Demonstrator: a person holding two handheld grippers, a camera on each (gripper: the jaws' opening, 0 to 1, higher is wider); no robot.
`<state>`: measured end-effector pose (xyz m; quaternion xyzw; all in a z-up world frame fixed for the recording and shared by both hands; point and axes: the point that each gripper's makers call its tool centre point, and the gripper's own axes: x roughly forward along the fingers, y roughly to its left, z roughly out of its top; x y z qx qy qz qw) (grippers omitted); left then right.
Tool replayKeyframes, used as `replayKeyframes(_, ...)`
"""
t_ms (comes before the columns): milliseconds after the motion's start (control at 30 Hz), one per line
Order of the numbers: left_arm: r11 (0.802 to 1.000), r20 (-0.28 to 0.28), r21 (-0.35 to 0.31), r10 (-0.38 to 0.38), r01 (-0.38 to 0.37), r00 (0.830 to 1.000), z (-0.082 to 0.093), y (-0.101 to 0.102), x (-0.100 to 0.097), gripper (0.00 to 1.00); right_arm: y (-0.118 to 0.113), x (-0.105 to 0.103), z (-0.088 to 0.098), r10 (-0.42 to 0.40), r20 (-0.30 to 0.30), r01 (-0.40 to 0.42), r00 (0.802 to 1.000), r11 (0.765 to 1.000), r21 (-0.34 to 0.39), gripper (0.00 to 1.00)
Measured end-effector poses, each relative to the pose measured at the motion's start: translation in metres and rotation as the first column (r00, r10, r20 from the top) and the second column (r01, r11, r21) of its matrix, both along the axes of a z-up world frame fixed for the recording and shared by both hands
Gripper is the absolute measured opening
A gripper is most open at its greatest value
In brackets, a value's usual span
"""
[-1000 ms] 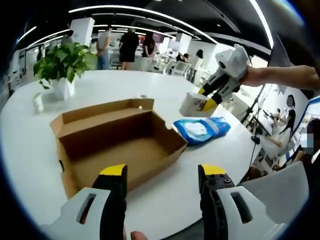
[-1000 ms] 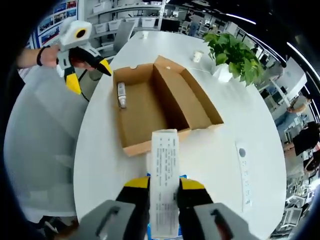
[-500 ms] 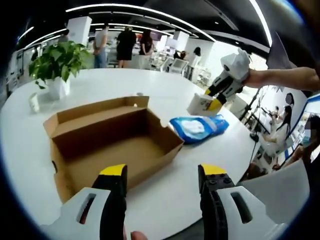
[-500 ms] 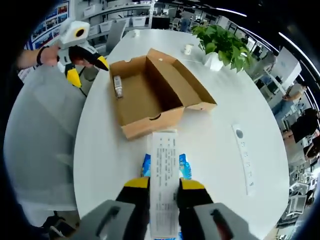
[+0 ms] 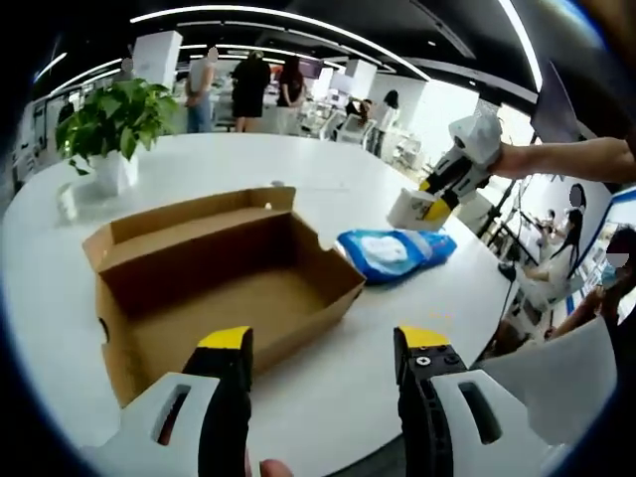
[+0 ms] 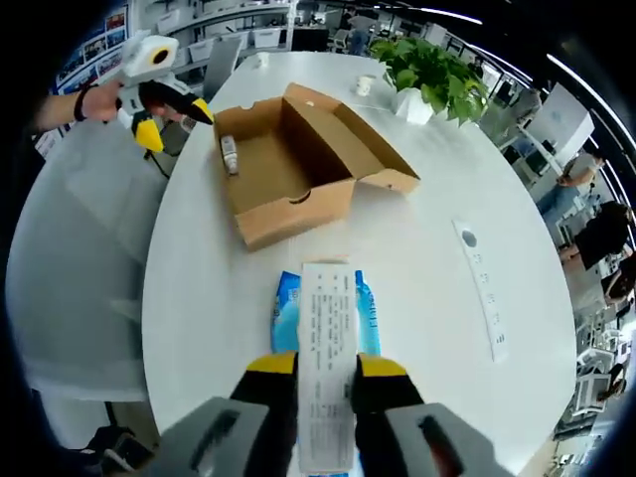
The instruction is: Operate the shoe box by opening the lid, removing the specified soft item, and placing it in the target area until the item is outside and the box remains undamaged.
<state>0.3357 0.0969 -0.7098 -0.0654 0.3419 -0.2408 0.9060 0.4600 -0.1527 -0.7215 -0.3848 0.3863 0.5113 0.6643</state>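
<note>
Overhead, long strip lights curve across a dark ceiling, and beneath them spreads a big white oval surface (image 6: 417, 258) in an open office. A leafy potted plant (image 5: 111, 124) in a white pot stands near its far end, with a small white cup (image 6: 366, 85) close by. People (image 5: 250, 91) stand in a group beyond the surface, and shelves and desks line the background.

Near the middle of the surface sits the brown cardboard shoe box (image 5: 214, 278), its lid folded back and its inside open to view; a small bottle-like thing (image 6: 230, 154) lies against one inner wall. Just beside the box lies a blue soft pack (image 5: 393, 253), flat on the surface. A long white power strip (image 6: 480, 288) lies well apart from both, nearer the edge.

The right tool (image 6: 326, 373) is clenched on a white printed carton (image 6: 326, 358), held above the blue pack. The left tool (image 5: 323, 343) has its jaws spread with nothing between them, hovering off the edge of the surface and pointing at the box.
</note>
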Motion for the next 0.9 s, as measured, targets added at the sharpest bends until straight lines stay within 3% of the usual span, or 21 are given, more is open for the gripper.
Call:
replayKeyframes(367, 1.000, -0.010, 0.004, 0.010, -0.010, 1.000, -0.005, 0.000, 0.001, 0.59, -0.019, -0.005, -0.007, -0.014, -0.010, 0.014, 1.000, 1.000, -0.011, 0.17)
replayKeyframes(900, 1.000, -0.025, 0.010, 0.030, -0.029, 0.999, -0.011, -0.001, 0.000, 0.59, -0.046, 0.015, -0.014, -0.041, -0.013, 0.041, 0.999, 0.999, -0.021, 0.17)
